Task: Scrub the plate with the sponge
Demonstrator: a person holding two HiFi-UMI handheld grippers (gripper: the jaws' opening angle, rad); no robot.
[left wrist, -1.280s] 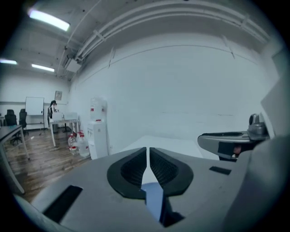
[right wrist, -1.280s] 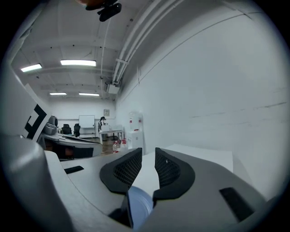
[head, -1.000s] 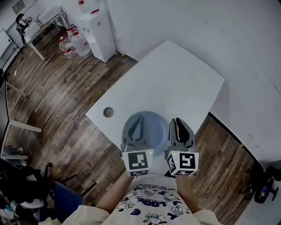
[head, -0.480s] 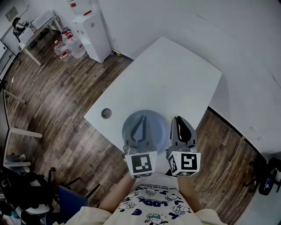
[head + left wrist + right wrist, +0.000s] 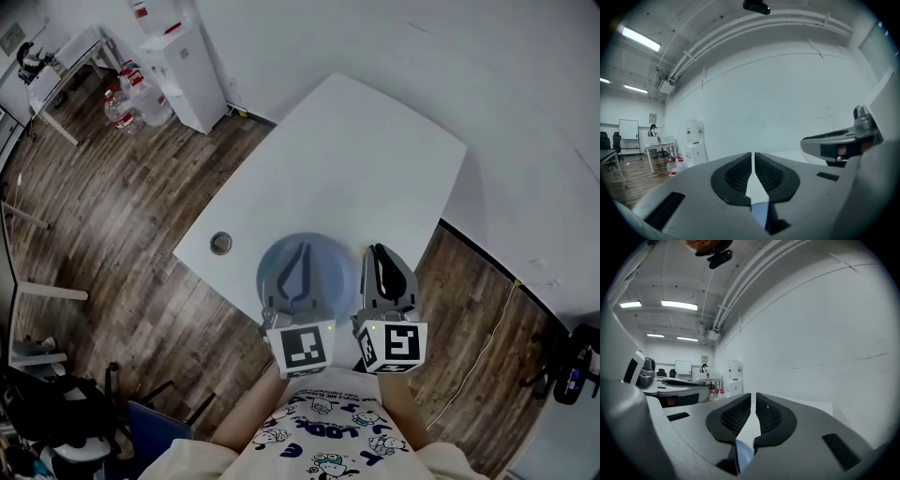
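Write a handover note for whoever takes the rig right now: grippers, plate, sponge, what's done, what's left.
Left gripper: jaws together, nothing between them, above the plate.
Right gripper: jaws together, empty, just to the right of the plate.
Plate: flat on the white table, close to its near edge.
Sponge: not visible in any view.
Done: no sign of scrubbing; neither gripper holds anything.
Left: locate the sponge, pick it up, probably steady the plate with the other gripper, then scrub.

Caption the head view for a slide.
Shut left gripper above blue plate on white table; shut right gripper beside it.
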